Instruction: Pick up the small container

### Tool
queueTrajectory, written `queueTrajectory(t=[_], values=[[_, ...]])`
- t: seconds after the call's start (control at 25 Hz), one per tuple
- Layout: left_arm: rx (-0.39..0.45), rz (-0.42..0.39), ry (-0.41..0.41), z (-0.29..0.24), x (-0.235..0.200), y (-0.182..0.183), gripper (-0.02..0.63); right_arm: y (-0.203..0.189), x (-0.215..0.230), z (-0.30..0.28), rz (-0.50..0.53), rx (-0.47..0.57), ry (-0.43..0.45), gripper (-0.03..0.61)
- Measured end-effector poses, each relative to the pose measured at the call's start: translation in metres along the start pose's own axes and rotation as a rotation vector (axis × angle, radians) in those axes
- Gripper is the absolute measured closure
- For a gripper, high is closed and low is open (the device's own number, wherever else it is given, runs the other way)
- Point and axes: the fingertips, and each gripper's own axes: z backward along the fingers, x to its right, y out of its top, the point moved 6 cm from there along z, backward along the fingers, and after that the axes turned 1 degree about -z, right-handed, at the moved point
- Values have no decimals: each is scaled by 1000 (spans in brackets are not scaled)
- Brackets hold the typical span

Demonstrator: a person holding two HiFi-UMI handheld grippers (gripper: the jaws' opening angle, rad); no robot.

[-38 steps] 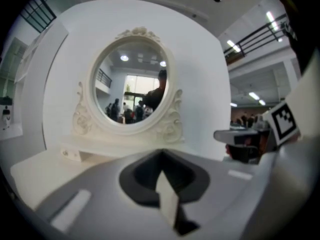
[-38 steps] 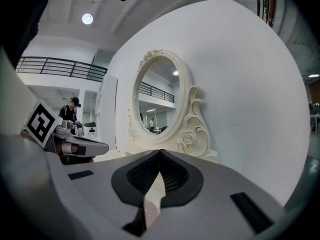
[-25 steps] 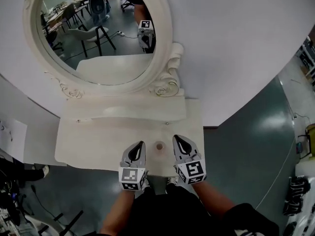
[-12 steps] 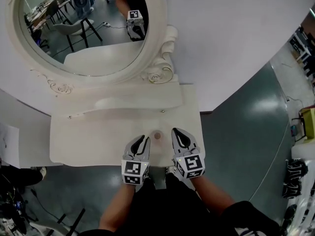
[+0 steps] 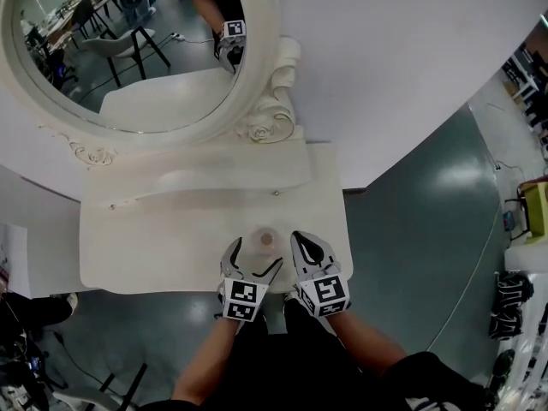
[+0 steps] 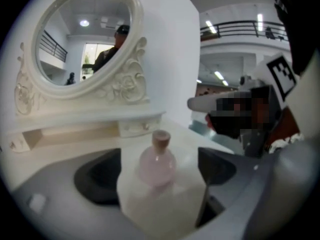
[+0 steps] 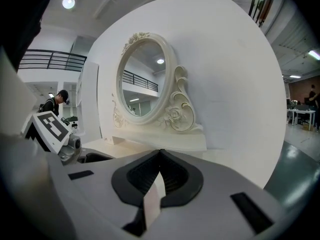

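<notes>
The left gripper (image 5: 253, 262) stands with its jaws spread wide, having just been opening, and a small pink bottle (image 6: 156, 163) sits upright in the gap between them, untouched by either pad. Just beside it, the right gripper (image 5: 301, 240) has its jaws pressed together at the tips with nothing between them. It lies to the right of the bottle and apart from it. The bottle has a round belly, a short neck and a pale stopper, and it rests near the front edge of a white dressing table (image 5: 154, 247), towards the right-hand end. Behind it runs a raised shelf (image 5: 214, 174), and above that an oval mirror (image 5: 128, 50) in a carved cream frame leans against a white wall (image 5: 411, 50). The glass reflects chairs, a grey floor and a marker cube. A dark green floor (image 5: 419, 229) spreads to the right of the table.
</notes>
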Motion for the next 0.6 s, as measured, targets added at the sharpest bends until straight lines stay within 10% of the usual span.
queueTrajectory(t=[0.6], values=[[-152, -72, -38, -59, -7, -18, 147, -23, 16, -14, 13, -47, 26, 574]])
